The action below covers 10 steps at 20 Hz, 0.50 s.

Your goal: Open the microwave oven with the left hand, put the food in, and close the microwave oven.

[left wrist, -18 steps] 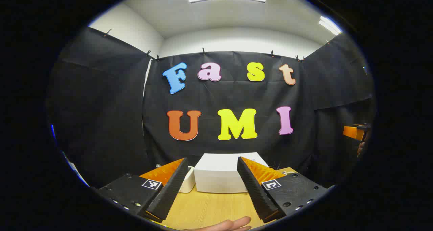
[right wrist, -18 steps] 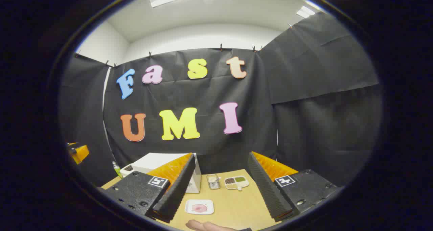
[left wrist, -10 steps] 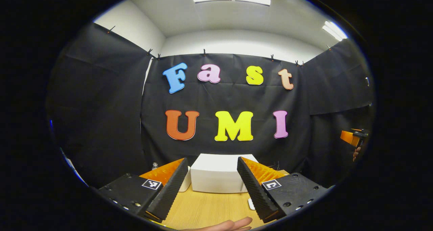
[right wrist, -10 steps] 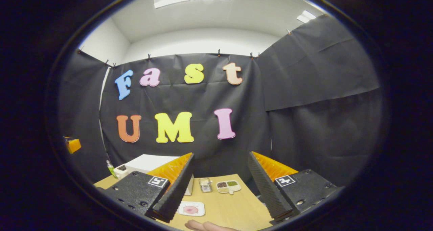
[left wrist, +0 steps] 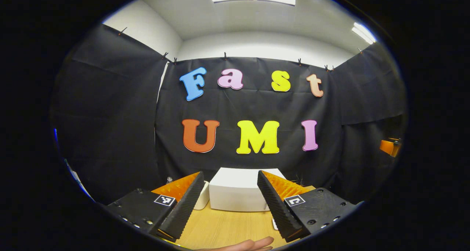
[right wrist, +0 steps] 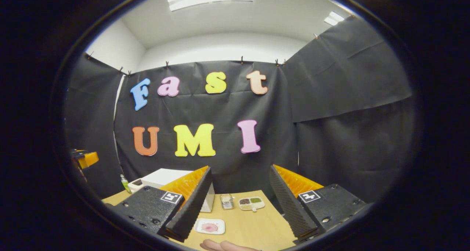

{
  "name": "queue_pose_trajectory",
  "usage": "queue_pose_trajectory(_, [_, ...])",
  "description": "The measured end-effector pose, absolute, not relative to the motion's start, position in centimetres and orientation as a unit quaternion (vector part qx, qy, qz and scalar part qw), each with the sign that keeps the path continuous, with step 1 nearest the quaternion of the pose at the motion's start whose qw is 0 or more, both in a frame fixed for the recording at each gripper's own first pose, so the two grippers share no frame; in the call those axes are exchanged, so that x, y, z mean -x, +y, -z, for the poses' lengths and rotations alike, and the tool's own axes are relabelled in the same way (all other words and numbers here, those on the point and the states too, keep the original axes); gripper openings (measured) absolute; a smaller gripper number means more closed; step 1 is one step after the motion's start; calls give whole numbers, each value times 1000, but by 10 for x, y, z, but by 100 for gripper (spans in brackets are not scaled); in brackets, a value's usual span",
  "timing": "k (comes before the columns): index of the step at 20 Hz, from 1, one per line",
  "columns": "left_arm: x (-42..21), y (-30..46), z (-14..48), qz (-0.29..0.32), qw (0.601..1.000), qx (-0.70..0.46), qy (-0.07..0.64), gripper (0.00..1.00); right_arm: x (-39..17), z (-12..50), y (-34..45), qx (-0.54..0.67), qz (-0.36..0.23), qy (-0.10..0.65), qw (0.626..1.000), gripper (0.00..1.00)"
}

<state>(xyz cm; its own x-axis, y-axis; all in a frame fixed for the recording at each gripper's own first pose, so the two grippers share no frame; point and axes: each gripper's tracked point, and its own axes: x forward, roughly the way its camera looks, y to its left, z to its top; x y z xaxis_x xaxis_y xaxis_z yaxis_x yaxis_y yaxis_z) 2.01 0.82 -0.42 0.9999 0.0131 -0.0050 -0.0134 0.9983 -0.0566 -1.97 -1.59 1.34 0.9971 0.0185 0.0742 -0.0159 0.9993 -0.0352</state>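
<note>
My left gripper (left wrist: 229,199) is held above the near edge of the wooden table (left wrist: 224,227), fingers spread wide with nothing between them. Straight ahead, framed by the two fingers, stands the microwave oven (left wrist: 238,190): a plain white box set toward the back of the table, close to the black cloth wall; its door looks closed, and I cannot make out a handle or controls from this angle. A smaller white object (left wrist: 203,197) sits just beside its left side, partly hidden behind my left finger. My right gripper (right wrist: 238,199) is likewise spread apart and holding nothing, raised over the right part of the table. In the right gripper view the microwave oven (right wrist: 161,177) appears to the left, partly behind that gripper's left finger. The food (right wrist: 209,227) is a pink round item on a small white rectangular plate (right wrist: 218,230), lying on the table in front of the microwave oven and apart from it. Further back are a small clear container (right wrist: 227,201) and a divided dish (right wrist: 251,203) with dark and green contents, side by side. A fingertip (right wrist: 220,246) shows at the bottom edge.
</note>
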Motion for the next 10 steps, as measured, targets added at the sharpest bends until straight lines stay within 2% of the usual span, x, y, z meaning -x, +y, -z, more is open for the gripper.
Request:
queue_pose_trajectory(6, [-75, -21, 23, 16, 999, 37, -5, 92, 14, -12, -23, 17, -5, -45, 999, 100])
queue_pose_trajectory(10, [-115, -56, 63, 36, 998, 44, 11, 92, 12, -3, -29, 12, 1, -49, 999, 100])
